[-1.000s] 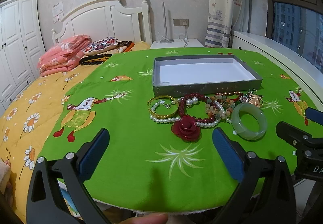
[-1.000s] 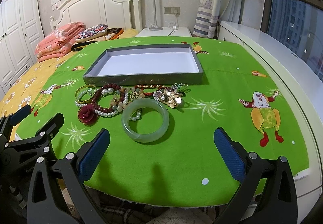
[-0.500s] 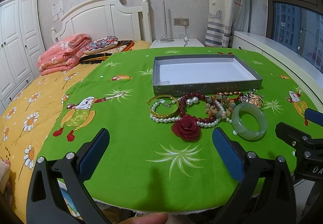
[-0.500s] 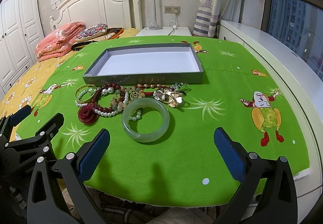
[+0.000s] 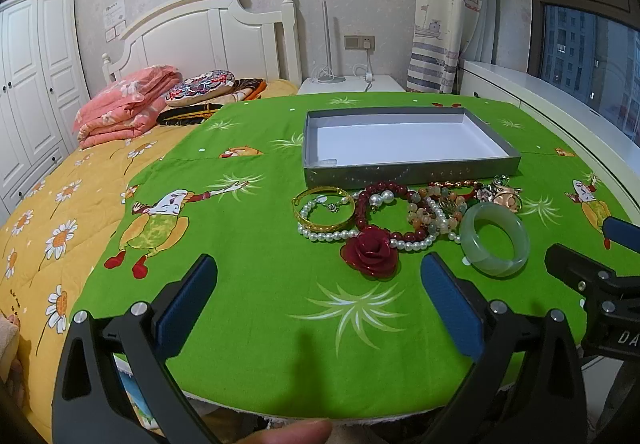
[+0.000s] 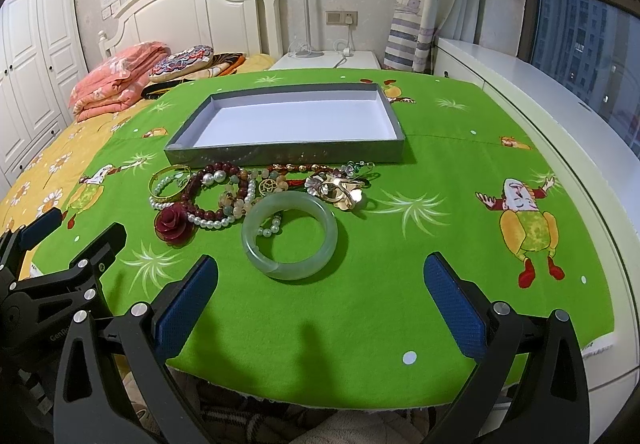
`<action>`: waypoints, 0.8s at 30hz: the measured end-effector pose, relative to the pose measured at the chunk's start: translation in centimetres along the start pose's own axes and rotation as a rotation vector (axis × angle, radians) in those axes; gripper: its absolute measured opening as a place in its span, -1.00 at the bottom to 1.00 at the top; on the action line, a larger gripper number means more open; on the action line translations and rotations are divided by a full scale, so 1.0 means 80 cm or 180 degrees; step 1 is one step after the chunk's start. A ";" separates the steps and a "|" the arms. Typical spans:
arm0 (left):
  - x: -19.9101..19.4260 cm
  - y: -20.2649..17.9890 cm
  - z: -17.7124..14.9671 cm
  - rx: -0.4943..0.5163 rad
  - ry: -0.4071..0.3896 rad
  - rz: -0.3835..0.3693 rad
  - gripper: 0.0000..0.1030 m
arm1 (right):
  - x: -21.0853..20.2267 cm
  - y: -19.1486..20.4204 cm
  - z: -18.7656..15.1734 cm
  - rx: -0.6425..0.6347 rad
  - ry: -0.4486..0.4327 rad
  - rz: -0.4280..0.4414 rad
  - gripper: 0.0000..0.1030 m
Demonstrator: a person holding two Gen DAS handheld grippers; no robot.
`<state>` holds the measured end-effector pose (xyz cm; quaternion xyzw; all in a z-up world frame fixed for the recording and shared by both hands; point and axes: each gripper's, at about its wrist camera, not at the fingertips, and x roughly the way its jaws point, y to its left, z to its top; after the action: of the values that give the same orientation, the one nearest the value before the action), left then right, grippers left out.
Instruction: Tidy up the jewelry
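A pile of jewelry lies on the green cloth in front of an empty grey box. It holds a pale green jade bangle, a red rose brooch, a gold bangle, a pearl string, dark red beads and a gold flower piece. My left gripper hovers open near the table's front edge, short of the rose. My right gripper is open just short of the jade bangle. Neither holds anything.
The green cartoon cloth covers a table beside a bed with a yellow daisy quilt on the left. A white ledge runs along the right under a window. A white nightstand stands behind the table.
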<state>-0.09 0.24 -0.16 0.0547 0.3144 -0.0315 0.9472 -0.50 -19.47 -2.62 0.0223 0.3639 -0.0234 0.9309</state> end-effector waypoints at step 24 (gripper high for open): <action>0.012 0.026 0.000 -0.0082 0.0075 0.0168 0.92 | 0.047 -0.031 -0.002 0.0191 0.0325 0.0093 0.87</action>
<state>0.83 2.27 -0.56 0.0511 0.3244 -0.0017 0.9445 2.01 -22.01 -5.39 0.0566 0.4097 -0.0194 0.9103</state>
